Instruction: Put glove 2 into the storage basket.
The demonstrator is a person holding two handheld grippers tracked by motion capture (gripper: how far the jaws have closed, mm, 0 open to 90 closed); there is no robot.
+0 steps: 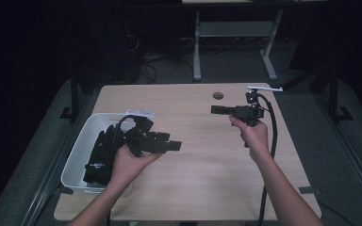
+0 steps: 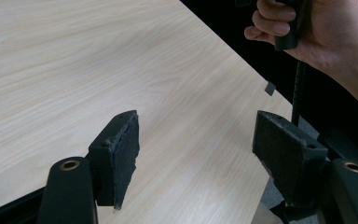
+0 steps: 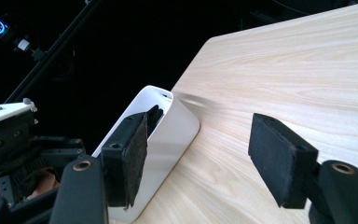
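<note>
Wooden table point(image 1: 202, 155) ×1 | white bin point(image 1: 78, 153) ×1 | left gripper point(image 2: 196, 154), right gripper point(image 3: 198, 154): fingers wide apart, holding nothing

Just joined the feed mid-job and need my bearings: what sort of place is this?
Probably a lab or recording workspace, not a home. A bare wooden table stands in a darkened room, a white bin of black items sits at its left, and a metal-framed desk with loose cables stands behind it.

Table point(image 1: 202, 155) centre free btwn grippers; white bin point(image 1: 78, 150) blocks left edge
</note>
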